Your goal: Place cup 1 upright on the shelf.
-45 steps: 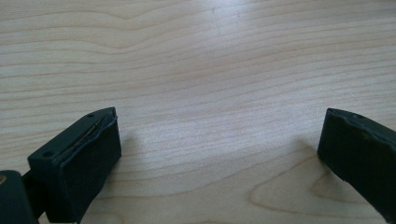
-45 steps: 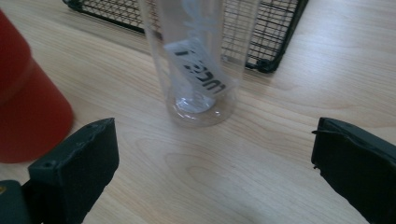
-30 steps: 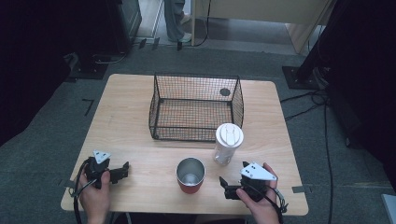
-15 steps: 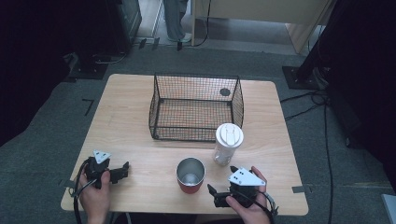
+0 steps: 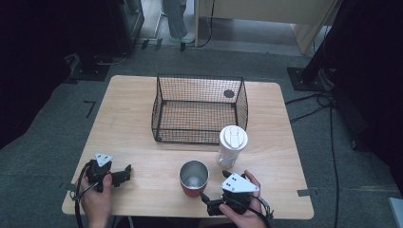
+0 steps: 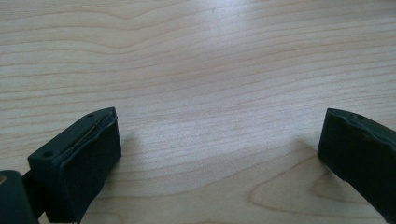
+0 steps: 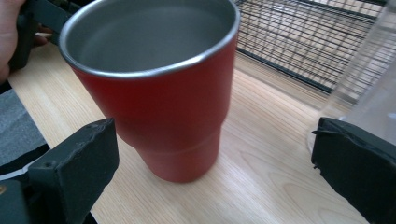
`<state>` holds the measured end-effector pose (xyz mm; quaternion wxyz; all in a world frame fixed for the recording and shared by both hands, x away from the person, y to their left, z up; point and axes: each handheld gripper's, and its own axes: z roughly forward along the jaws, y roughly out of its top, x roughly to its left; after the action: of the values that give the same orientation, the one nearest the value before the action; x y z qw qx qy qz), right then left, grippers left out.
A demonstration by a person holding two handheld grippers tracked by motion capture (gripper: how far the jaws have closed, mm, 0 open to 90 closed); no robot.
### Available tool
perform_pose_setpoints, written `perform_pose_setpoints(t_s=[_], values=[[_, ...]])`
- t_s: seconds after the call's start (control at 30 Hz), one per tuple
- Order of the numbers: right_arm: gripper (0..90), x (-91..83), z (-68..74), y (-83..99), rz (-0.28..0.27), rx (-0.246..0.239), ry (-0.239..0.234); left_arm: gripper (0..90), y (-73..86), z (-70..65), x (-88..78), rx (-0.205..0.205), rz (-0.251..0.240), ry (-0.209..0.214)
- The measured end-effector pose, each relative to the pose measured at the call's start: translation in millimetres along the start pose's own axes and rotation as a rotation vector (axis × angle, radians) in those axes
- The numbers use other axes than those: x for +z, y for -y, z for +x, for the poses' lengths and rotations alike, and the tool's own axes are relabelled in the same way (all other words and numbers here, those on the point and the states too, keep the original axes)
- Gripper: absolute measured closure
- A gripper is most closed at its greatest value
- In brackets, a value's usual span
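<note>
The left gripper (image 5: 124, 174) has not moved since the earlier pictures; it rests at the table's (image 5: 128, 123) 7 o'clock corner with its jaws wide apart and only bare wood between them. The right gripper (image 5: 208, 201) has shifted left along the near edge and turned, so it now points toward 10 o'clock at the red cup (image 5: 193, 177), while before it was more to the right, under the bottle (image 5: 232, 145). Its jaws are wide open and hold nothing. In the right gripper view the cup (image 7: 163, 93) stands upright between the two jaws, nearer the left one, not touching either. The clear bottle is behind the right jaw, and the wire basket (image 5: 199, 109) is at 12 o'clock from the cup.
</note>
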<state>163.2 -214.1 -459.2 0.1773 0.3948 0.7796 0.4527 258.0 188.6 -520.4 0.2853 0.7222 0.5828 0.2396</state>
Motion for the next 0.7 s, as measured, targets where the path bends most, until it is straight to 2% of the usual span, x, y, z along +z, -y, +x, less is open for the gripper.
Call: perform_pose_setpoints(t_s=[0.5, 0.7], values=[[0.8, 16.5, 15.7, -10.7, -0.038, -0.003, -0.059, 0.0, 0.0, 0.0, 0.0, 0.0, 0.0, 0.0], [1.1, 22.7, 19.4, -15.1, -0.055, 0.009, -0.06, 0.0, 0.0, 0.0, 0.0, 0.0, 0.0, 0.0]])
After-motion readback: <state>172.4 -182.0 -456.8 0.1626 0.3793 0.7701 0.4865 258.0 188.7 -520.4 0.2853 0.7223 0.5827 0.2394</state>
